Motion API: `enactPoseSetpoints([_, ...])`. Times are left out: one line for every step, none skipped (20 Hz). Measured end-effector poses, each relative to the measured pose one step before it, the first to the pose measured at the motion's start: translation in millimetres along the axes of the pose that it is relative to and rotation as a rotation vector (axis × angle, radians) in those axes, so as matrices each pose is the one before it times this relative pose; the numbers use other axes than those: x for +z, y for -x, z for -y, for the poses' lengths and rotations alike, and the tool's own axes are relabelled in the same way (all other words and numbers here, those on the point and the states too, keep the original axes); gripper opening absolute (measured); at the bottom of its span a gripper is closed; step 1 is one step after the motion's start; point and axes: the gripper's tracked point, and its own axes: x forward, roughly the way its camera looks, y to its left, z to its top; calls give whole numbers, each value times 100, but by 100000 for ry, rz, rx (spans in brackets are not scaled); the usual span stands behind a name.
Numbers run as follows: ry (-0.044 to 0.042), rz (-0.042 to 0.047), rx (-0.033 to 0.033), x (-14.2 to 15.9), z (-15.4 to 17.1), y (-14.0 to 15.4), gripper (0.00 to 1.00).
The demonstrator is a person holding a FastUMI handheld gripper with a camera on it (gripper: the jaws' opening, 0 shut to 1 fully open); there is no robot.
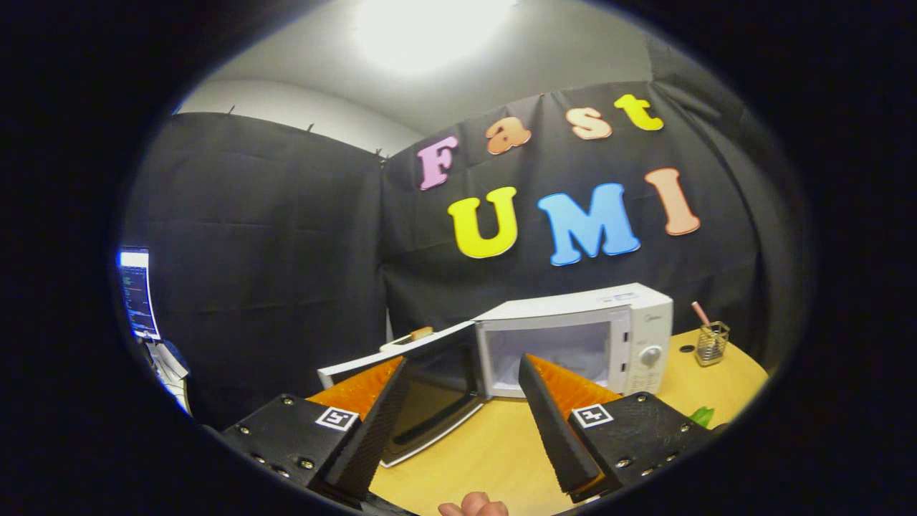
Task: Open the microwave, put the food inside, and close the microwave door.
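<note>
Microwave [573, 337] door [423, 387] already swung wide just ahead of my jaws [462, 408], which gape released and carry nothing, so I judge I'm between steps and next must fetch food, nowhere ahead on the surface [494, 444].

no word or number is reading clearly here. the microwave [573, 337] is carrying a small brand mark above its dial and a pale strip on its top front edge, both showing too small to make out. the gripper [464, 360], its fingers standing apart and holding nothing, is wearing a square black-and-white coded marker [337, 418] on each finger mount (patterns, not letters). the lit screen [136, 290] is showing lines too fine to read.
</note>
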Motion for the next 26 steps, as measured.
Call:
enactPoseSetpoints([987,216,-5529,-66,2412,936,93])
enactPoseSetpoints([560,412,-5618,-162,2501,858,93])
enactPoseSetpoints([88,356,-4670,-151,2075,622,93])
enactPoseSetpoints([-252,-235,-4094,-316,1724,506,93])
enactPoseSetpoints([-317,-340,-3098,-324,1484,390,93])
enactPoseSetpoints([257,-304,-3285,-411,1461,384,93])
enactPoseSetpoints([1169,50,-3308,-161,1352,214,93])
enactPoseSetpoints([1362,155,-3327,-340,1400,296,93])
enactPoseSetpoints([745,4,-2800,-451,1309,168,93])
enactPoseSetpoints([-240,-558,-2287,-653,1115,96,93])
enactPoseSetpoints([-921,-1142,-1930,-733,1028,88,93])
enactPoseSetpoints([-1329,-1129,-966,-937,828,118,93])
enactPoseSetpoints([-1667,-1391,-1423,-810,803,-103,93])
enactPoseSetpoints([-1081,-1808,-960,-1073,788,-120,93])
enactPoseSetpoints([-966,-2182,-125,-1102,467,-33,93])
enactPoseSetpoints([-1473,-2439,129,-1127,252,-201,93])
enactPoseSetpoints([-1490,-2155,909,-841,-1,-57,93])
enactPoseSetpoints([-1008,-1173,1421,-741,-165,133,93])
enactPoseSetpoints([-157,-1417,-201,-652,40,79,93])
enactPoseSetpoints([294,-1157,140,-801,255,-175,93])
enactPoseSetpoints([-142,-1688,194,-738,5,-100,93])
enactPoseSetpoints([-738,-1538,578,-553,-117,-102,93])
enactPoseSetpoints([-851,-1303,523,-417,-196,-127,93])
enactPoseSetpoints([-488,-1414,336,-583,-32,-281,93])
enactPoseSetpoints([-435,-1082,36,-468,-202,-39,91])
enactPoseSetpoints([-781,-1377,180,-373,78,-390,84])
